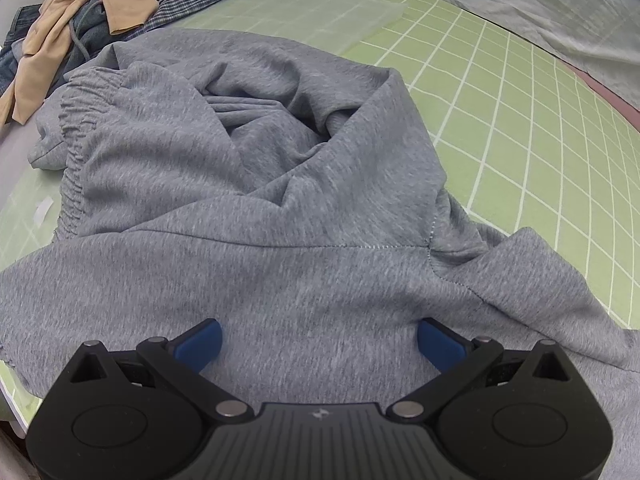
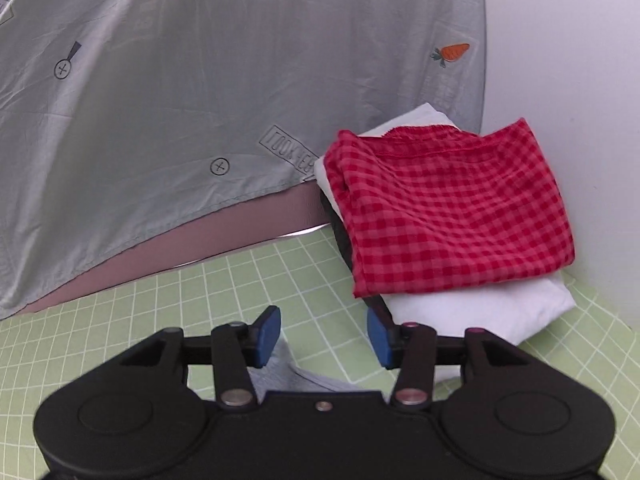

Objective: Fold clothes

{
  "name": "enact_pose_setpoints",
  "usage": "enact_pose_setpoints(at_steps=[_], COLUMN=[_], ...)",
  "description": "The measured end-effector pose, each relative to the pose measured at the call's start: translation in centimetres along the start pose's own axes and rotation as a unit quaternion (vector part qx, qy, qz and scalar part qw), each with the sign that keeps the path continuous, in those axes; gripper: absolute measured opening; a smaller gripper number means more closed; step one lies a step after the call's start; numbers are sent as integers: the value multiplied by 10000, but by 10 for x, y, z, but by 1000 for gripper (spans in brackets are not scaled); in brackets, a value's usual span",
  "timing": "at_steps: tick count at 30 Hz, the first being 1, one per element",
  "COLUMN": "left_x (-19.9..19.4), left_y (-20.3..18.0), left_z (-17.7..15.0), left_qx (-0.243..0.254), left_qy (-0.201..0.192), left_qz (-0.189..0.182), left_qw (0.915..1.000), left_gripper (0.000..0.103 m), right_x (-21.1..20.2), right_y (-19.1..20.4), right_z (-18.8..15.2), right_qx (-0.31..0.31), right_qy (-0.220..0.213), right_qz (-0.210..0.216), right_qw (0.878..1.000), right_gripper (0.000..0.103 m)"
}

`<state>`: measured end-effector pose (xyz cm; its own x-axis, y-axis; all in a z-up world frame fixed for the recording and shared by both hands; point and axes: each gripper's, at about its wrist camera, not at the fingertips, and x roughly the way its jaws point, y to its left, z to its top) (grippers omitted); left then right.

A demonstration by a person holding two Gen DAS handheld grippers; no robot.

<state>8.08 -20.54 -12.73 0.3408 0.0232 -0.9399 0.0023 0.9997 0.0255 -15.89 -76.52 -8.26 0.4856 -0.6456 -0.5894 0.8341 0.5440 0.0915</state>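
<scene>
While the pale green cutting mat with its white grid (image 1: 520, 128) spreads under everything, a light grey printed sheet with a small orange carrot motif (image 2: 200, 80) hangs along its far edge, above a dusty pink band (image 2: 200, 236). On the mat lies the rumpled heather-grey knit garment with a gathered elastic band (image 1: 248, 184), filling most of the left wrist view; its elastic edge runs down the left side, a stitched seam crosses the lower middle, and loose folds form a hollow near the centre. A corner of grey knit also shows beneath the right gripper (image 2: 323, 336).

Beyond the grey garment, at the upper left of the mat, sits an unsorted heap: a tan soft top (image 1: 100, 4) draped over dark blue denim (image 1: 20, 40) and a blue-and-white checked fabric (image 1: 192, 4).

At the far right corner of the mat stands a folded stack, a red-and-pink gingham cloth (image 2: 452, 208) on top of a white folded piece (image 2: 480, 308), with a dark layer showing at the stack's left edge.

Pointing steeply down, the left gripper (image 1: 319, 340) has its blue pads spread wide over the grey knit, clamping nothing. Over bare mat just short of the stack, the right gripper's jaws stand partly apart, with nothing between them.
</scene>
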Motion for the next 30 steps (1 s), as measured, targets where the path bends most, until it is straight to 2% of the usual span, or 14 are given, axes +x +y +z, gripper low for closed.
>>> enact_pose_setpoints(at_steps=[5, 9, 14, 17, 18, 19, 23, 27, 30], left_x=[-2, -2, -2, -9, -14, -22, -50, -66, -60], left_y=[-4, -6, -5, -5, -3, -1, 22, 65, 111], left_z=[-4, -3, -2, -5, -8, -12, -30, -48, -52], left_qx=[-2, 7, -14, -33, -28, -13, -142, -637, -947], left_qy=[27, 89, 128, 93, 23, -86, -443, -636, -638], left_qz=[4, -6, 16, -13, -63, -137, -189, -108, 85], left_qw=[10000, 10000, 9999, 10000, 10000, 9999, 9987, 9959, 9934], left_gripper=[103, 103, 103, 103, 103, 103, 103, 103, 103], right_x=[5, 11, 15, 17, 16, 14, -4, -29, -49], right_y=[-51, -63, -56, -46, -43, -40, -44, -77, -105], right_z=[-41, -71, -81, -81, -81, -82, -83, -88, -100], right_qx=[702, 752, 674, 248, 47, -146, -596, -395, -198], right_qy=[676, 1095, 1186, 1217, 1209, 1204, 1045, 999, 1112], right_qz=[-632, -772, -728, -678, -684, -693, -913, -1495, -1818], right_qw=[9932, 9881, 9880, 9899, 9903, 9902, 9885, 9829, 9768], right_gripper=[50, 51, 49, 28, 12, 1, 1, 0, 1])
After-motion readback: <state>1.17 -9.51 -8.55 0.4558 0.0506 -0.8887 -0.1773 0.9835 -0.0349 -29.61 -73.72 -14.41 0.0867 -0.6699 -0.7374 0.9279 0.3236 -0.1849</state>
